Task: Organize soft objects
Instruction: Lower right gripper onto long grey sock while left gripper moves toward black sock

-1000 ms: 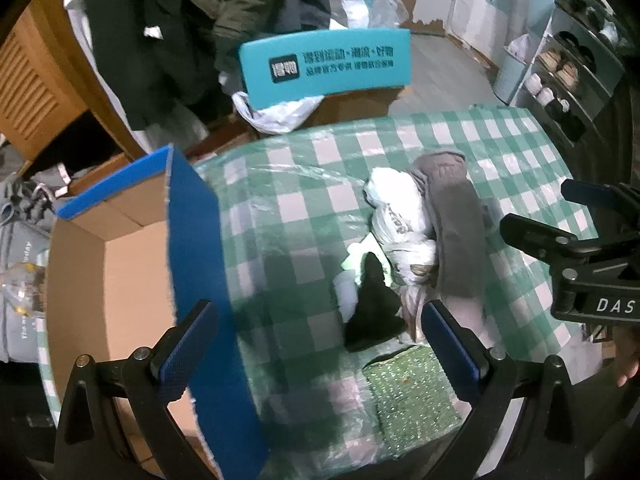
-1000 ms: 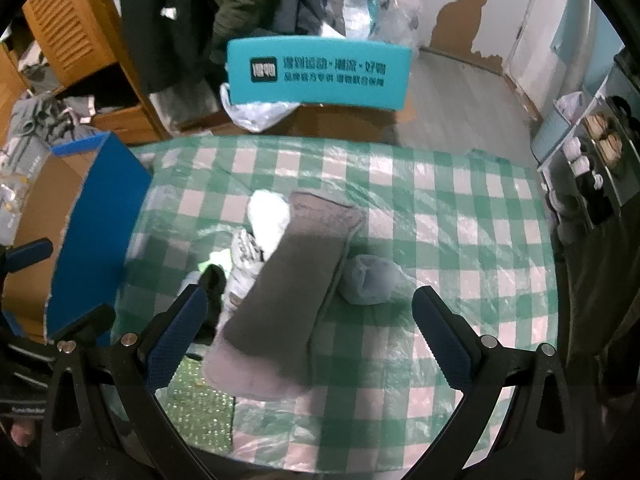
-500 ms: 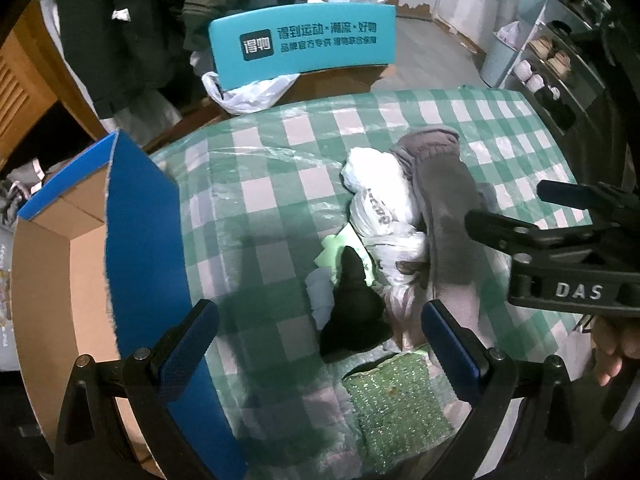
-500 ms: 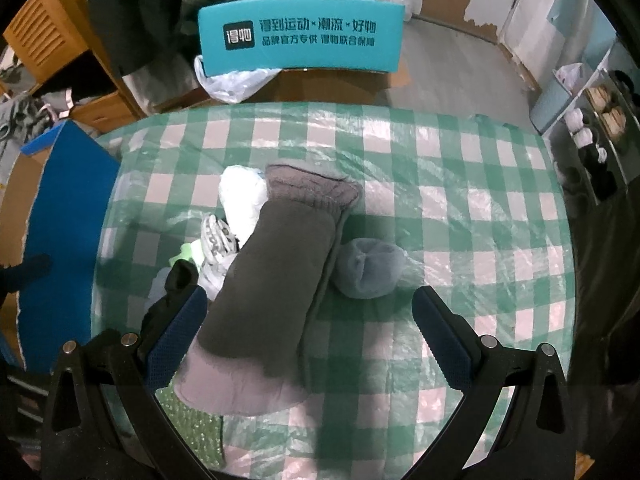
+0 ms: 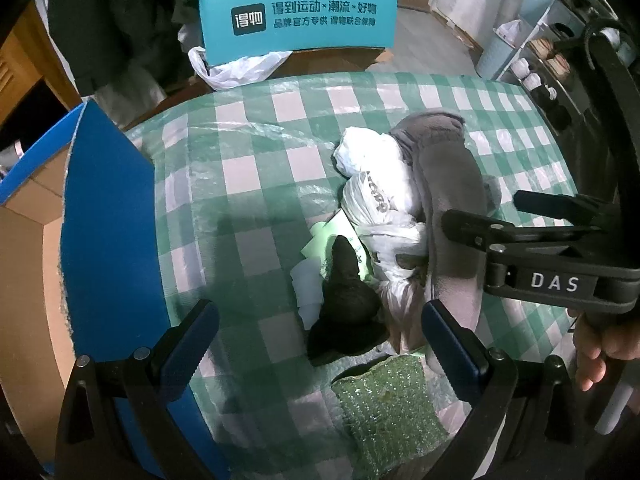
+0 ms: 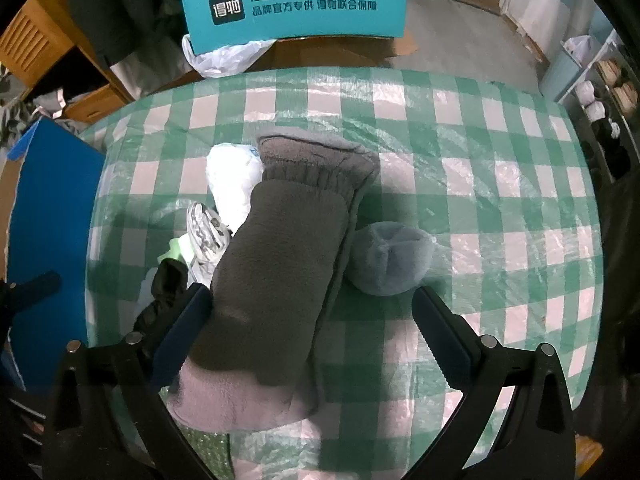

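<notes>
Checked tablecloth [image 6: 460, 152]: right gripper [image 6: 310, 320] now nearer, fingers spread astride grey fleece [image 6: 280, 264]; left gripper [image 5: 320, 328] spread, empty, closer to pile.

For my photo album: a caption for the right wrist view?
Open right gripper poised over a grey fleece garment on the checked table.

Both wrist views look down, close, sharing the grey fleece [image 5: 448, 184] [image 6: 280, 264].
</notes>
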Demonstrator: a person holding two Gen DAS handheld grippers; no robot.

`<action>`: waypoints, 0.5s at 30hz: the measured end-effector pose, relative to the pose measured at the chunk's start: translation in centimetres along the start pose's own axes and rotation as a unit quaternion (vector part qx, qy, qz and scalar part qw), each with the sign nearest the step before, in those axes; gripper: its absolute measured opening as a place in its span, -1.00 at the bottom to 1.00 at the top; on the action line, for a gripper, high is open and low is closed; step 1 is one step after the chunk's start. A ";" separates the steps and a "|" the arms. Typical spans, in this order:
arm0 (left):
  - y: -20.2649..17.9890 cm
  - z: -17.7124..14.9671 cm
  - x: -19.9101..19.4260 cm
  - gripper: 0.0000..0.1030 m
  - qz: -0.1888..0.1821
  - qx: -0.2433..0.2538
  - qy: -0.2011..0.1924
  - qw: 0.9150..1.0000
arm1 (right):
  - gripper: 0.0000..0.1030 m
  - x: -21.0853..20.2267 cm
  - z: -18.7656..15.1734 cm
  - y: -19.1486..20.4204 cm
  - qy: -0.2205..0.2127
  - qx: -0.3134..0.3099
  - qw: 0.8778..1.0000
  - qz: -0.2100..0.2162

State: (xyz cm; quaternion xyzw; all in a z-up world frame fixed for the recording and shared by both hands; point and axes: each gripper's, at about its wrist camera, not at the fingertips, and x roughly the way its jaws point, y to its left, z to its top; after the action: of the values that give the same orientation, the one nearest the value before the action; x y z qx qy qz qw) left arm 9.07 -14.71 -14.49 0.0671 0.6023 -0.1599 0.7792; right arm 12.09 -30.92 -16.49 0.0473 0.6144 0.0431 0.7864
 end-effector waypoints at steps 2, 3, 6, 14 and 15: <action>-0.1 0.0 0.1 0.98 -0.004 0.003 0.001 1.000 | 0.71 0.3 0.0 0.1 0.005 -0.002 1.000 0.008; -0.2 0.0 0.3 0.98 -0.004 0.004 0.002 1.000 | 0.57 0.4 0.0 0.2 0.008 -0.003 1.000 0.014; -0.3 0.1 0.6 0.95 -0.009 0.005 0.004 1.000 | 0.07 0.7 -0.1 0.5 0.015 -0.012 0.999 0.030; 0.0 0.1 1.5 0.64 -0.043 -0.019 0.022 0.999 | -0.47 -0.2 -0.5 0.1 0.013 -0.027 0.999 0.023; 0.0 0.1 1.6 0.62 -0.049 -0.020 0.024 0.998 | -0.47 -0.3 -0.7 0.0 0.012 -0.028 0.999 0.023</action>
State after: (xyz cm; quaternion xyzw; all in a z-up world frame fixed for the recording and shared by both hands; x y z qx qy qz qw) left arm 9.51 -14.98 -15.97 0.0253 0.6267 -0.1842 0.7567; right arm 11.37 -30.95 -16.32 0.0386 0.6211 0.0791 0.7788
